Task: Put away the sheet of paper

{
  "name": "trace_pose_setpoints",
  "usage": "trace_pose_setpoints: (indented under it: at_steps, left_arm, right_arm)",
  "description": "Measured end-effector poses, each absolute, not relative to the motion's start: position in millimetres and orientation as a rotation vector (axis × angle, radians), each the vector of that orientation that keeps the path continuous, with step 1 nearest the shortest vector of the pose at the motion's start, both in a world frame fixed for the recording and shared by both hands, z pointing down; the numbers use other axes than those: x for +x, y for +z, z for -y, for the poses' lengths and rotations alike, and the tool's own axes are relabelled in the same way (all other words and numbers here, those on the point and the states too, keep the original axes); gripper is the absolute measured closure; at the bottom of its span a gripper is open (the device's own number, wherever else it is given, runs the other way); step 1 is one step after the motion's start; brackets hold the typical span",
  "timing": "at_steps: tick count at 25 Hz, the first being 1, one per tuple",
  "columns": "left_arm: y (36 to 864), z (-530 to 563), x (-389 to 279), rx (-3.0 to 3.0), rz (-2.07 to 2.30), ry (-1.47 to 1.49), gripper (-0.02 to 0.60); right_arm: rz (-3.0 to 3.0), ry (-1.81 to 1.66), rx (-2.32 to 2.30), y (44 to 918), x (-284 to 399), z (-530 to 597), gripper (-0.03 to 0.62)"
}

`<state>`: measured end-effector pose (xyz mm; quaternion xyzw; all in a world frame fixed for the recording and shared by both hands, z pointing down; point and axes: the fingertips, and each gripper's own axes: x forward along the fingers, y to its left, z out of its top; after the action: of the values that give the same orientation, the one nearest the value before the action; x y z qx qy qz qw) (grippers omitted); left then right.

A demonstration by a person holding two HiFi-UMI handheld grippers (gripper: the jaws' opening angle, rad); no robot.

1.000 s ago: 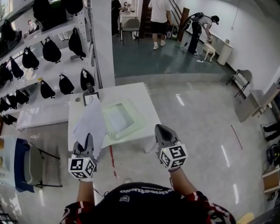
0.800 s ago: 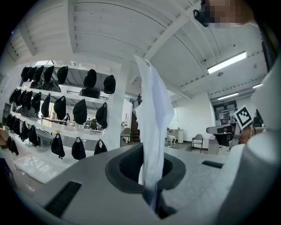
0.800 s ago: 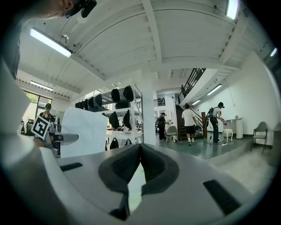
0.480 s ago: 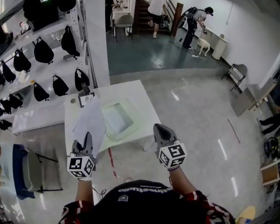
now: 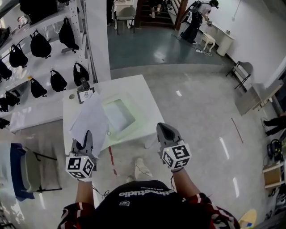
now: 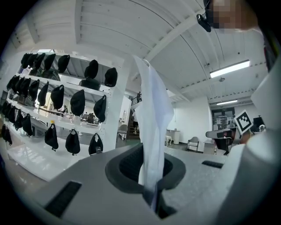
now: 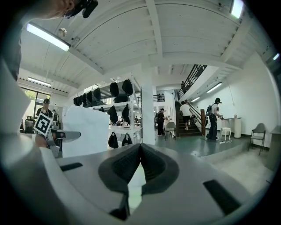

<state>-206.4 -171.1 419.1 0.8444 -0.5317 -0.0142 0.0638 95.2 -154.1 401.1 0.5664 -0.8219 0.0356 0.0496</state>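
Head view, near edge: the person's dark shirt, with one pale shoe point(image 5: 142, 167) on the glossy floor point(image 5: 201, 134) just beyond it.

Left tongs point(image 5: 88, 136): held level, with the marker cube at the near end. In the left gripper view, the left tongs point(image 6: 153, 198) were pressed together on the lower edge of the sheet of paper point(image 6: 153, 114), which stood upright out of them and curled slightly at the top.

Sheet of paper point(image 5: 91, 120), head view: it rose from the left tongs and overlapped the left part of the white surface point(image 5: 147, 105). From the right gripper view the same sheet point(image 7: 85, 129) appeared as a pale panel on the left.

Right tongs point(image 5: 163, 129): level beside the near right corner of the surface. In the right gripper view, the right tongs point(image 7: 139, 147) had their tips together with nothing between them.

On the surface: a pale green tray point(image 5: 118, 115) at the centre and a small upright frame point(image 5: 85, 95) at the far left corner.

Left of the surface: white shelves point(image 5: 27, 67) hung with black bags point(image 5: 40, 44).

Far right: a folding chair point(image 5: 241, 74) by the wall.

Far end: people point(image 5: 196, 22) near the stairs point(image 5: 158, 13).
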Motion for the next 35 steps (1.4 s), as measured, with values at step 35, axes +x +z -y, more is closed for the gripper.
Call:
trace_pose_setpoints:
  at_steps: [35]
  left_arm:
    - [477, 261, -184, 2.39, 1.493, -0.063, 0.575]
  right_arm:
    - [2.674, 0.163, 1.478, 412, 57, 239, 0.595]
